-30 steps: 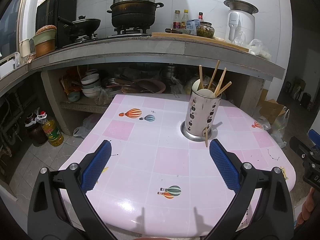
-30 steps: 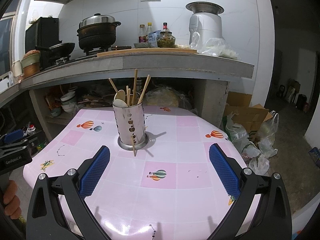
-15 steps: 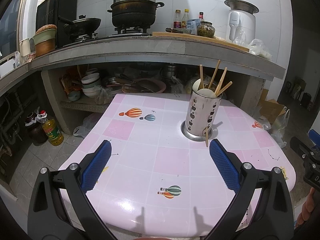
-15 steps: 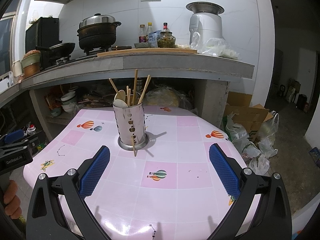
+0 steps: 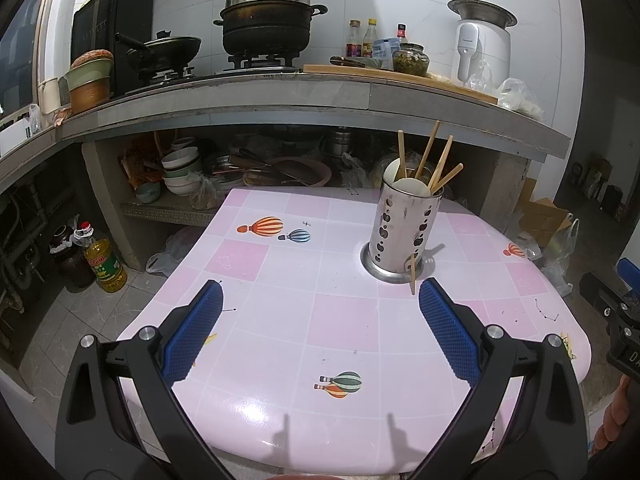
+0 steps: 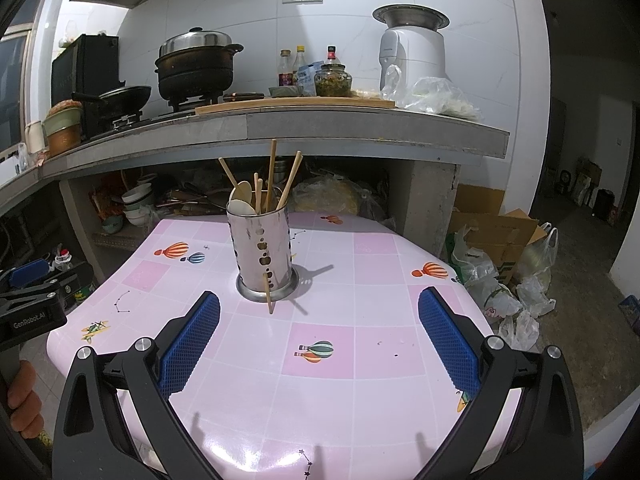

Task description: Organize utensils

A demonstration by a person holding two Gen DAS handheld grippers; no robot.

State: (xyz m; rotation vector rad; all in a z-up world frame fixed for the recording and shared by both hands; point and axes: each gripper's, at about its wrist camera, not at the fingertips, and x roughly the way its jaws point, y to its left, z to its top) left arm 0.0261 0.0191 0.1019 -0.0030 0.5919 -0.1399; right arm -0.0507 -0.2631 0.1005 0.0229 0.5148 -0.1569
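A perforated metal utensil holder [image 5: 404, 232] [image 6: 262, 250] stands on the pink tiled table [image 5: 304, 320] [image 6: 360, 280]. It holds several wooden chopsticks [image 5: 426, 156] [image 6: 273, 172] and a pale spoon [image 5: 412, 188] [image 6: 242, 200]. One chopstick [image 5: 412, 276] [image 6: 267, 294] leans outside against the holder's base, tip on the table. My left gripper [image 5: 318, 328] is open and empty, near the table's front, short of the holder. My right gripper [image 6: 318, 336] is open and empty, also short of the holder.
A stone counter [image 5: 280, 92] behind the table carries a large pot [image 5: 266, 24], a wok, bottles and a white appliance [image 6: 412, 52]. Bowls and pans sit on the shelf beneath. An oil bottle [image 5: 102, 260] stands on the floor at left; boxes and bags [image 6: 508, 268] at right.
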